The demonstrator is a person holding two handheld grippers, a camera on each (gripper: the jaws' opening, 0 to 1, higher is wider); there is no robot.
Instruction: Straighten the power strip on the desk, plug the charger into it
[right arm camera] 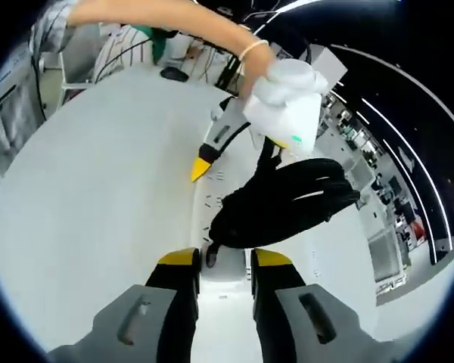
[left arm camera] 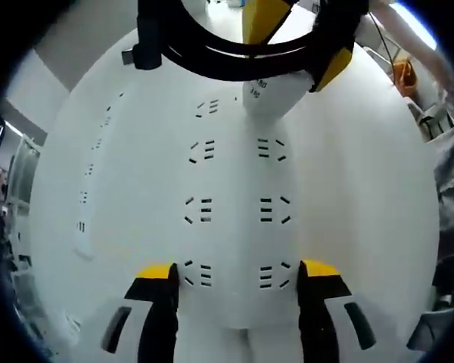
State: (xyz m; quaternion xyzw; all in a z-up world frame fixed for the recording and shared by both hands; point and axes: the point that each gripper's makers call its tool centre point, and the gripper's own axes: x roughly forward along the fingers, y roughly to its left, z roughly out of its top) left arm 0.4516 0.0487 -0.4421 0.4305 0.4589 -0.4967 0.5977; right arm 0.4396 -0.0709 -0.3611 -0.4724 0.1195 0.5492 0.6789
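Note:
A white power strip (left arm camera: 234,189) with two rows of sockets runs up the left gripper view. My left gripper (left arm camera: 238,271) straddles its near end, jaws against both long sides, shut on it. Over the strip's far end hangs the white charger (left arm camera: 271,94) with its black coiled cable (left arm camera: 212,57), held by my right gripper (left arm camera: 296,45). In the right gripper view, my right gripper (right arm camera: 225,259) is shut on the charger (right arm camera: 227,268), and the cable coil (right arm camera: 287,200) bulges just beyond. The strip (right arm camera: 212,198) lies beneath, with the left gripper (right arm camera: 204,166) at its far end.
The white desk (right arm camera: 98,189) spreads wide to the left. A gloved hand (right arm camera: 287,106) holds the left gripper. A black mouse (right arm camera: 174,73) and a seated person (right arm camera: 121,41) are at the far edge. The desk's right edge (right arm camera: 348,249) drops to the floor.

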